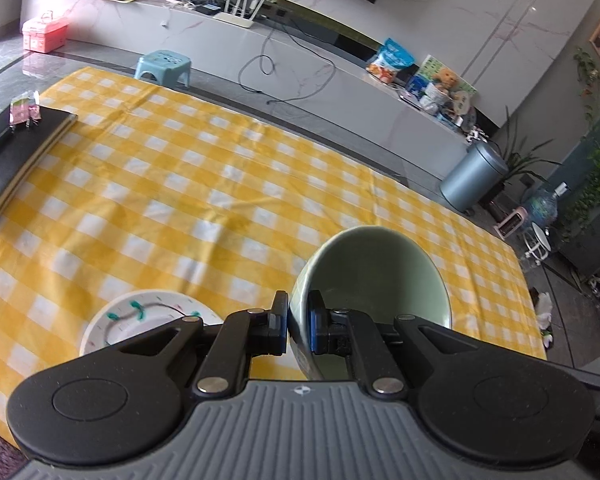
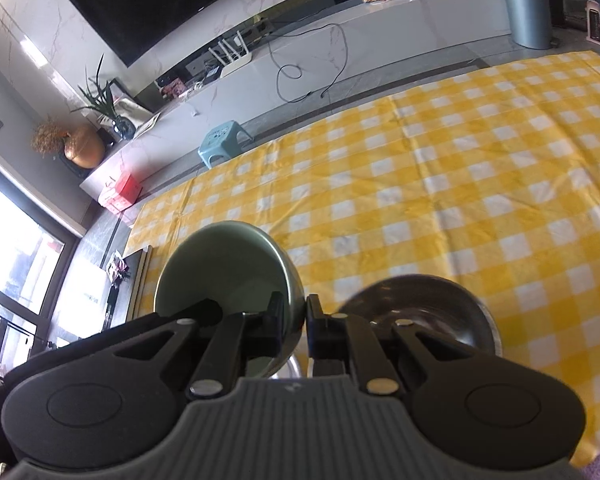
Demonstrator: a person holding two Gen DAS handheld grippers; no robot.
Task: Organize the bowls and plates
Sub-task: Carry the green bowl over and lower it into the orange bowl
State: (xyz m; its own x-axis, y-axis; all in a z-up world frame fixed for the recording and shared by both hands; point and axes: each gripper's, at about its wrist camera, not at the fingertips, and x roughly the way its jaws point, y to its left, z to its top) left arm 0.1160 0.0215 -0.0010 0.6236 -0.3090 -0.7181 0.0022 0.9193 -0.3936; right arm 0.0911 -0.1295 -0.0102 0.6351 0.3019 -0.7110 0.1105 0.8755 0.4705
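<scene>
Both wrist fisheyes look forward and down from close above the yellow-and-white checked tablecloth (image 1: 204, 184) (image 2: 440, 184), facing the grey marble media console (image 1: 300, 64) (image 2: 380, 28), which both views share.

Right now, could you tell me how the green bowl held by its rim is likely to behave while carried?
The green bowl looks glazed, so probably slippery and breakable. Pinched only at its rim by the left hand-held gripper, it may pivot or slip. It looks rigid.

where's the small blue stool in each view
Left wrist: blue stool upper left, on the floor past the far edge of the yellow checked cloth.
Right wrist: blue stool left of centre, upper half, past the cloth's far edge.
Shared landmark: white router on the TV bench behind it.
</scene>
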